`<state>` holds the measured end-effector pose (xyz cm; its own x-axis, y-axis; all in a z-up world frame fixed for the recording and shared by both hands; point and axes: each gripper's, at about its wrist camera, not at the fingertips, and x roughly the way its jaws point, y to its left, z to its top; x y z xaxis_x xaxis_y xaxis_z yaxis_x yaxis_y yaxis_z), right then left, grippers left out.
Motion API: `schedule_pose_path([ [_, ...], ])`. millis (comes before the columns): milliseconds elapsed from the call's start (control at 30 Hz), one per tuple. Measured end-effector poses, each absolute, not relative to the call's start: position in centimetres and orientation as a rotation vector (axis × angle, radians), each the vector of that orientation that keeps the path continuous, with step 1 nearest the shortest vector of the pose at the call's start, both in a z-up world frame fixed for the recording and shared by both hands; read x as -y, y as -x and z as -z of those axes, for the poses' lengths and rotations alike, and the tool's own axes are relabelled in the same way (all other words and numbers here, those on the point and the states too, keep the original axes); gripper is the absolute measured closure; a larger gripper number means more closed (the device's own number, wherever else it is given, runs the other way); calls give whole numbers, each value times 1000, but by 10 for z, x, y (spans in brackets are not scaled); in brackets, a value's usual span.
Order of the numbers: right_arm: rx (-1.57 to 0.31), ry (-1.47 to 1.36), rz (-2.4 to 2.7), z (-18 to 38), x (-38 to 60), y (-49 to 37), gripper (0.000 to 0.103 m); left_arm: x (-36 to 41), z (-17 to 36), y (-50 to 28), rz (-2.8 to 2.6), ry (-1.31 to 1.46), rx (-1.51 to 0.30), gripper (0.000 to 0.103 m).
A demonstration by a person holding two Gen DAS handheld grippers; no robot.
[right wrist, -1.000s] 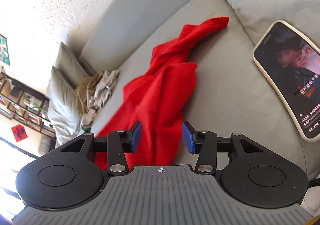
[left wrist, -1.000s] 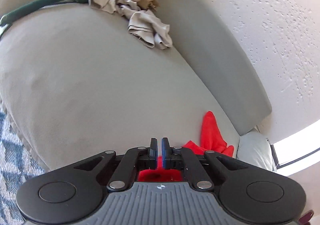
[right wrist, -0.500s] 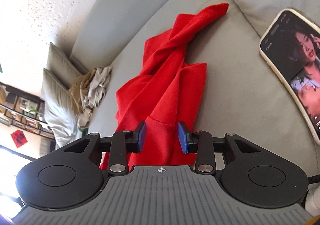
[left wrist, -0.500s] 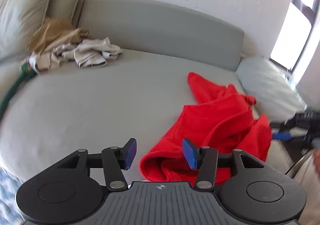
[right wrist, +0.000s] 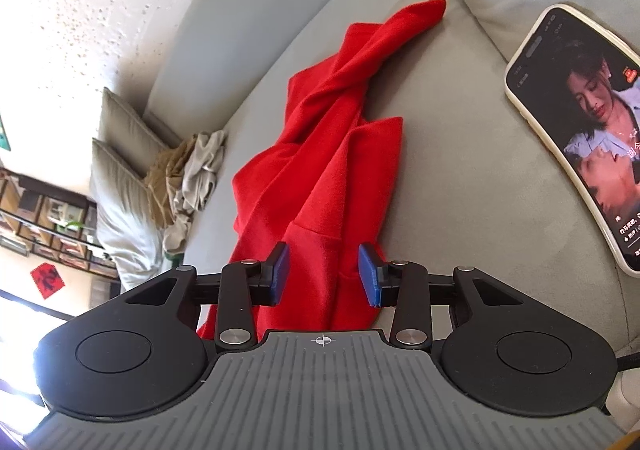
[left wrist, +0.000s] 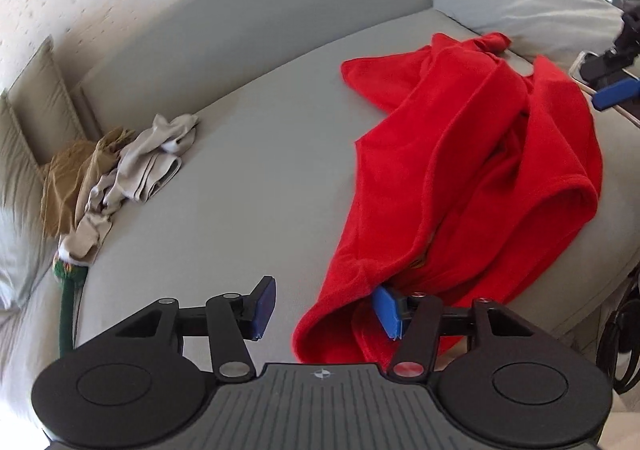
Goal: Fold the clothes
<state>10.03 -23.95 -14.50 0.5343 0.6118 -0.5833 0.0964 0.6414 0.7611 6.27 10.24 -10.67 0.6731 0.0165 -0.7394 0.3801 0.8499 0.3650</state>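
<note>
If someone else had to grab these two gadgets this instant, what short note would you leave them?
Left gripper: open, low at the near hem of the red garment, one pad tucked under the cloth edge; nothing pinched.
Right gripper: open, its fingers either side of a fold at the garment's other end; not closed on it.
The red garment lies crumpled and twisted on the grey sofa. A pile of beige and brown clothes waits by the cushions. A phone lies beside the right gripper.
Done: nothing folded.
Left: grasp, spread flat, fold; then the pile.
</note>
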Motion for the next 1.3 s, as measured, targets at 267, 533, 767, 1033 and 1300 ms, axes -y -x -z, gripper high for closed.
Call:
schedule_pose_path([
  [267, -930, -899, -407, 145, 245, -100, 59, -109, 91, -80, 207, -295, -766, 96],
  [533, -956, -865, -429, 157, 229, -121, 67, -155, 89, -89, 130, 191, -792, 96],
  [767, -843, -756, -421, 102, 219, -141, 76, -163, 99, -96, 98, 356, -839, 96],
  [1033, -552, -677, -385, -27, 227, -163, 98, -203, 31, -175, 58, 779, -775, 100],
  [1300, -94, -530, -331, -181, 248, -125, 98, -220, -71, -140, 154, 879, -351, 99],
])
